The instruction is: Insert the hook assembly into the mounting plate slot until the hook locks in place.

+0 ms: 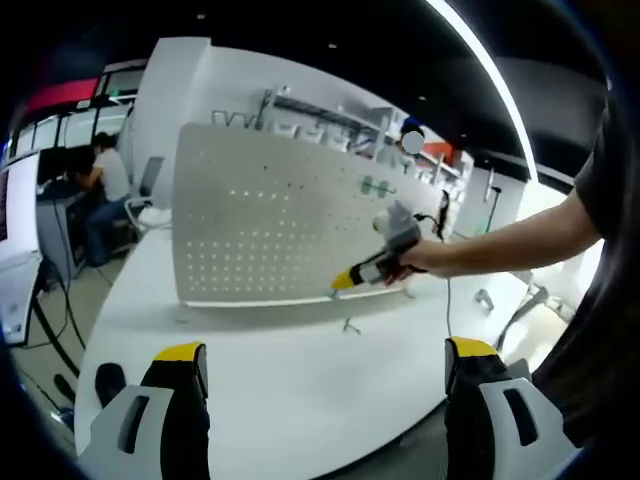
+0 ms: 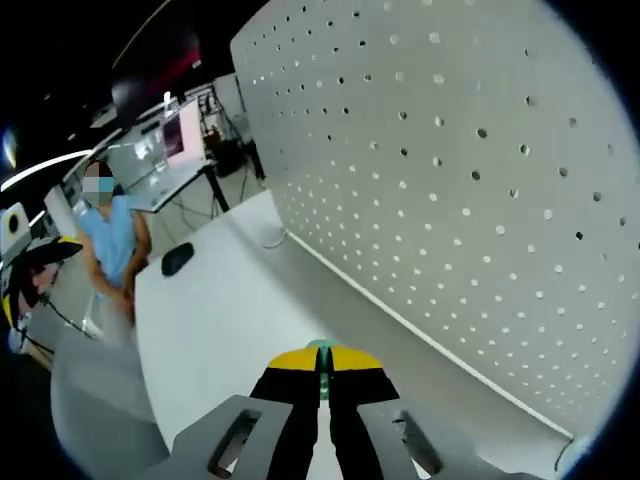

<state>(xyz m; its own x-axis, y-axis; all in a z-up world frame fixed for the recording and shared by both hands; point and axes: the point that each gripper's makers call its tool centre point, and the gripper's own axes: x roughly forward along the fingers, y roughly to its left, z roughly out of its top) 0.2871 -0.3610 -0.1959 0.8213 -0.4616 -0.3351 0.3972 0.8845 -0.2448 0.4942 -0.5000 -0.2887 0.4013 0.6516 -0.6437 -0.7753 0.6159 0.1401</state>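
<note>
The mounting plate is a white pegboard (image 1: 270, 225) standing upright on the white table (image 1: 300, 380). In the right gripper view the pegboard (image 2: 470, 200) lies close along the right side. My right gripper (image 2: 321, 362) is shut on a thin green hook piece (image 2: 322, 382) pinched between its yellow tips. In the left gripper view a person's hand holds that right gripper (image 1: 350, 278) at the plate's lower right edge. My left gripper (image 1: 326, 350) stands wide open over the table, with nothing between its jaws. A small hook (image 1: 350, 325) lies on the table before the plate.
Two green parts (image 1: 377, 186) hang on the plate's upper right. A black mouse (image 2: 177, 258) rests on the table's far end. A person in blue (image 2: 108, 245) stands beyond the table; another person (image 1: 105, 180) sits at a desk. A cable (image 1: 448, 300) runs behind the hand.
</note>
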